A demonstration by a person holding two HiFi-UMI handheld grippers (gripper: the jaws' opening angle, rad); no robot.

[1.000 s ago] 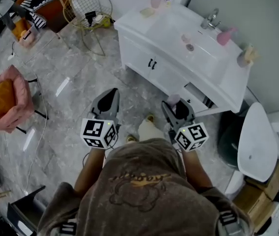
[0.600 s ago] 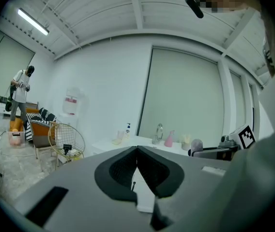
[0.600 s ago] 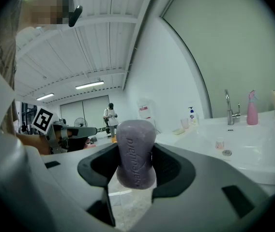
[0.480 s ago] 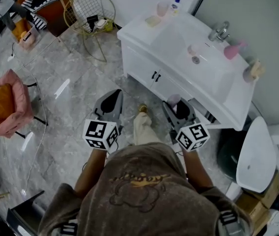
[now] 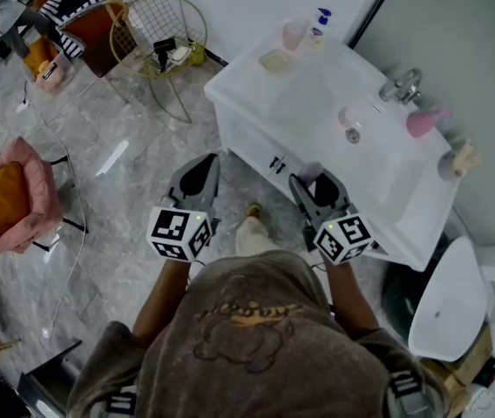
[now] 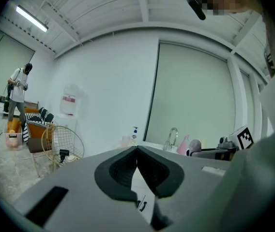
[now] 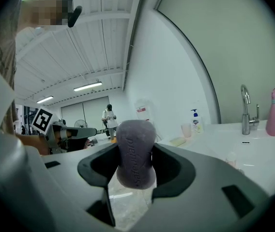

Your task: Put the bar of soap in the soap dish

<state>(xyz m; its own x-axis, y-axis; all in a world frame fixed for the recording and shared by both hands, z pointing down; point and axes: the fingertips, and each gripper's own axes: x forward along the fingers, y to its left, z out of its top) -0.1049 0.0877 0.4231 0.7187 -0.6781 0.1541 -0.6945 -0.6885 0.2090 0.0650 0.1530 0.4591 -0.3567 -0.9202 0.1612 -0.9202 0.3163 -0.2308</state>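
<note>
A purple bar of soap [image 7: 135, 151] stands upright between the jaws of my right gripper [image 7: 136, 164], which is shut on it. In the head view that right gripper [image 5: 315, 186] hangs just in front of the white vanity [image 5: 256, 120], with the soap [image 5: 308, 173] showing at its tip. The pale soap dish [image 5: 275, 59] lies at the far left end of the countertop, ahead of both grippers; the right gripper view shows the soap dish [image 7: 178, 141] small beside a cup. My left gripper [image 5: 196, 178] is over the floor, its jaws closed together with nothing between them [image 6: 137, 154].
On the vanity are a pink cup [image 5: 293, 35], a pump bottle [image 5: 319, 26], a faucet [image 5: 402, 85] and a pink spray bottle [image 5: 423, 122]. A wire basket [image 5: 156, 24] and a pink chair [image 5: 8, 194] stand to the left, a toilet [image 5: 444, 299] to the right. A person [image 6: 17, 88] stands far off.
The view has moved closer to the vanity, whose left end now sits just ahead of the grippers. Both grippers keep their pose, the soap still held.
</note>
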